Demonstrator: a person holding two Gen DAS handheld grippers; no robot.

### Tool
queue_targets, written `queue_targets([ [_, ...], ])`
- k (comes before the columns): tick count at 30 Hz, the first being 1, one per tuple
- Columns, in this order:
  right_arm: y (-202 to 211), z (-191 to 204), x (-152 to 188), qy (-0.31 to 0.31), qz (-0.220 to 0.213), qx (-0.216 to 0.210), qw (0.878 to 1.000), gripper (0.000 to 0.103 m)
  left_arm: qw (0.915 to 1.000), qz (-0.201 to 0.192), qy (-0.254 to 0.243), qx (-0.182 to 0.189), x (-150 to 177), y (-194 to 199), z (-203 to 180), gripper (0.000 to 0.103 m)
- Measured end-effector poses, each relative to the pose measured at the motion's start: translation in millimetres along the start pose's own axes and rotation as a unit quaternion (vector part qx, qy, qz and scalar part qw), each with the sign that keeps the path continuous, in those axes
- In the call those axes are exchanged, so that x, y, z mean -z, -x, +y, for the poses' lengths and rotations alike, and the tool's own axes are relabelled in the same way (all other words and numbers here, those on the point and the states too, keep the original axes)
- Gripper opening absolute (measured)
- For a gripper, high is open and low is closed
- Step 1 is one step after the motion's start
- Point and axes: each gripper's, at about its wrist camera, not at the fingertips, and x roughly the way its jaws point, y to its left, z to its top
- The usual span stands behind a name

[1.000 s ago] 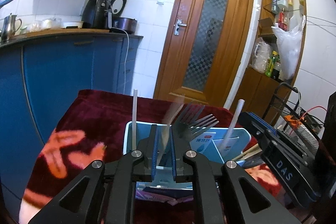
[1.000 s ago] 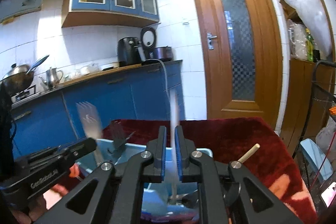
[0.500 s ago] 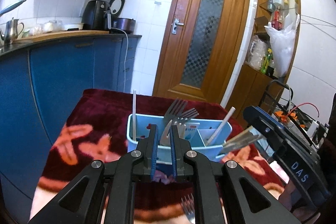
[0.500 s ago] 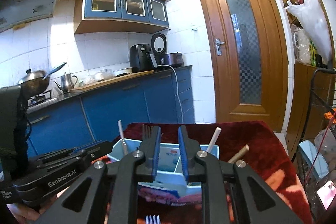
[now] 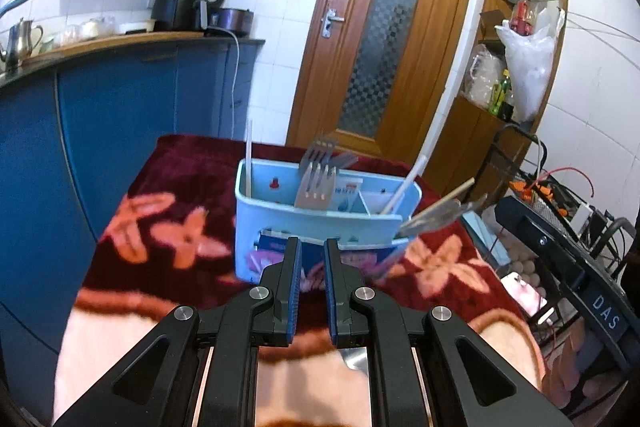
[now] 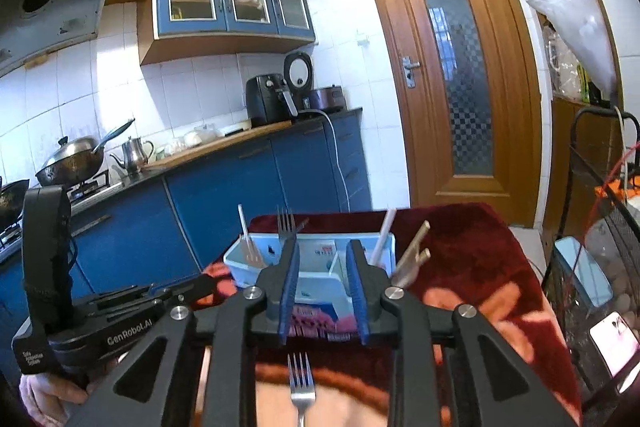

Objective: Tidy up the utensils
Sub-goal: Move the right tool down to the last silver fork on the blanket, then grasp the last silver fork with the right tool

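Note:
A light blue utensil caddy (image 5: 280,223) stands on a red flowered cloth; it also shows in the right wrist view (image 6: 316,279). Forks (image 5: 318,177) stand in its middle compartment, a white stick (image 5: 248,157) at its left, a white chopstick (image 5: 408,183) and wooden chopsticks (image 5: 448,201) at its right. A loose fork (image 6: 301,385) lies on the cloth just below my right gripper. My left gripper (image 5: 309,281) is nearly closed and empty, in front of the caddy. My right gripper (image 6: 323,291) is open and empty, in front of the caddy.
Blue kitchen cabinets (image 5: 120,115) run along the left. A wooden door (image 5: 376,43) is behind the table. A wire rack (image 6: 600,259) with cables stands at the right. The other hand-held gripper (image 6: 80,323) sits low at the left of the right wrist view.
Both grippers have pulled back from the caddy and let go of their utensils. The right gripper has opened wider. The loose fork has come into the right wrist view.

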Motion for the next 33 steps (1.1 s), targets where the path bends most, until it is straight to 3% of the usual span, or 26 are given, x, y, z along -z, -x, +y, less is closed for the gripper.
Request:
queue_targets([
  [15, -34, 1, 57, 0.001, 0.119, -0.016, 0.993, 0.034, 0.9983, 0.035, 0.001, -0.047, 27, -5, 18, 0.011],
  [33, -98, 5, 90, 0.016, 0.243, -0.058, 0.968, 0.040, 0.9955, 0.044, 0.013, -0.083, 39, -12, 46, 0.011],
])
